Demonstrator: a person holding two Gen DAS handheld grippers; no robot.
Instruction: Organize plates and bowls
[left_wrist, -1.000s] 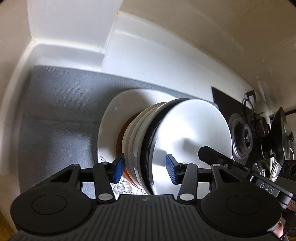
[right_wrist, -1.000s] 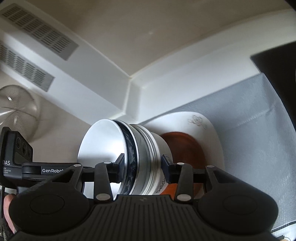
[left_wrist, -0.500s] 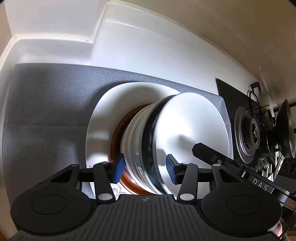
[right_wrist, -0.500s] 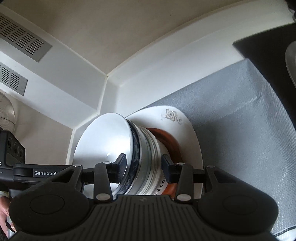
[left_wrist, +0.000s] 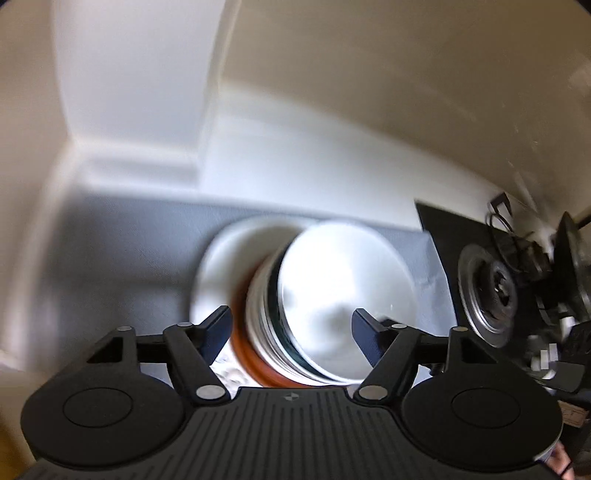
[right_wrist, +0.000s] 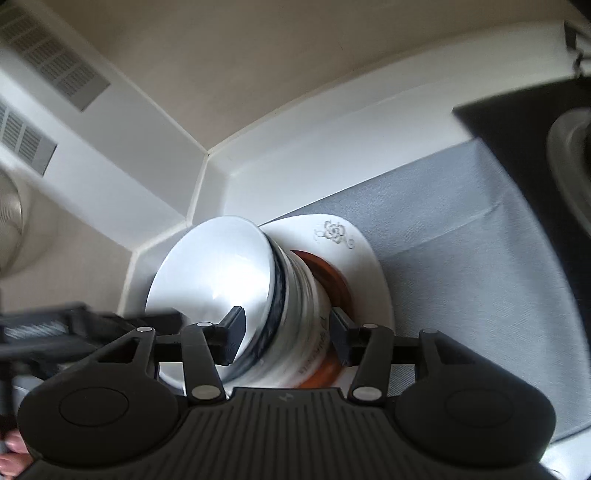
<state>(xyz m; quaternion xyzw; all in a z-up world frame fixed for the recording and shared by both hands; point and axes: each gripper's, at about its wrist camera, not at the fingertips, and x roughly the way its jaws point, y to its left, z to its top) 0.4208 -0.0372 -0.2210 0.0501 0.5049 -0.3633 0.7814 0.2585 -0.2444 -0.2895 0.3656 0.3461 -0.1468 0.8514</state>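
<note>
One grey mat (right_wrist: 461, 236) covers the white counter (right_wrist: 332, 162) beneath stacked bowls (right_wrist: 258, 302)

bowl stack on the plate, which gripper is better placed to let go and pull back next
Left, probably. The left gripper already stands wide open around the bowl stack, fingers clear. The right gripper sits closer around it, on the flowered plate.

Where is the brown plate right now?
In both wrist views the brown plate sits mid-frame, sandwiched between the stacked bowls and the large white floral plate on the grey mat.
</note>
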